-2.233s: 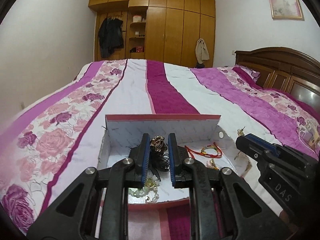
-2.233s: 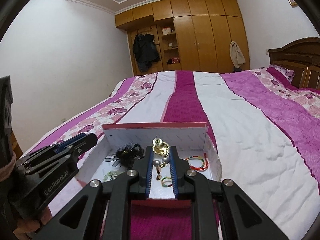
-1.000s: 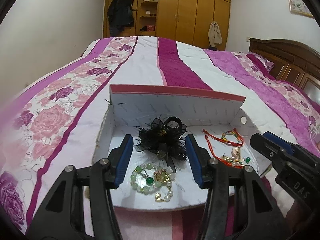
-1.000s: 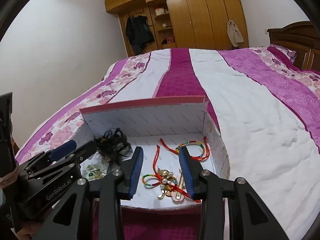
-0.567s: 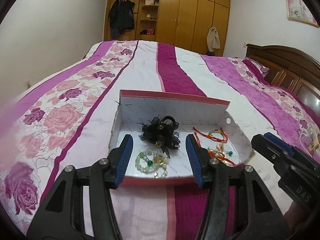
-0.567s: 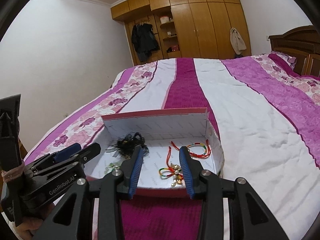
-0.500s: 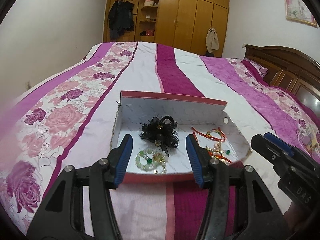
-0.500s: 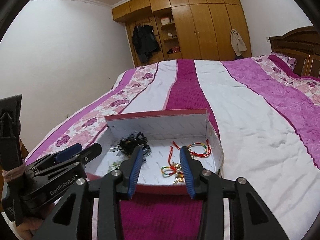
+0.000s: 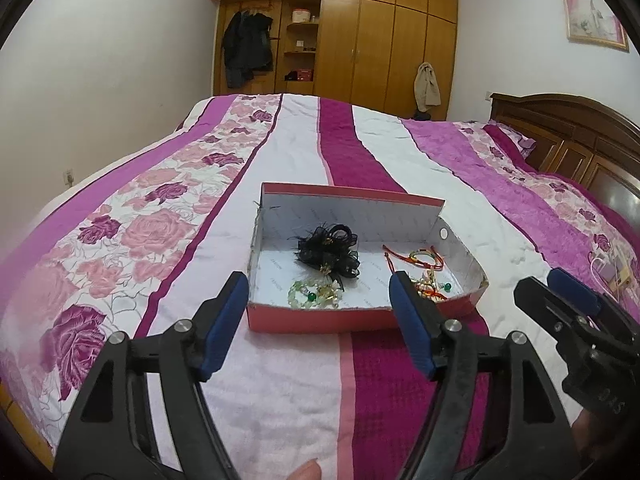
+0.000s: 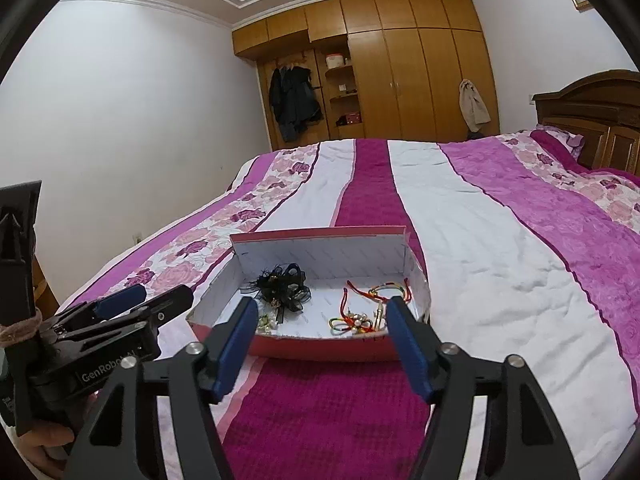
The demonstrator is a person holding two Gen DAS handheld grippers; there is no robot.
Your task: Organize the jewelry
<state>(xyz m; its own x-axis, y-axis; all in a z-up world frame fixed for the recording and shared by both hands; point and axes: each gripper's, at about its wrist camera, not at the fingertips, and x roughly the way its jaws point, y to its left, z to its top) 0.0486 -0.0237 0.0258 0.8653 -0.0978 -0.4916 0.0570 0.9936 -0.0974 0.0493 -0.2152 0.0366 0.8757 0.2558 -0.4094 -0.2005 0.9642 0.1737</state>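
Left wrist view: both tools, left and right, spread wide before rectangular cardboard box of beaded jewelry.

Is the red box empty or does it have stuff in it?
Not empty. The red box holds a black hair flower, green bead bracelet and red cords.

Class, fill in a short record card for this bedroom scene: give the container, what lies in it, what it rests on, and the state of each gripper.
container: open red box with white lining
contents left: black feathered hair clip; green bead bracelet nearer the front
contents right: red cord bracelets
surface: bed with pink and purple striped quilt
left gripper: open, empty, in front of the box
right gripper: open, empty, in front of the box
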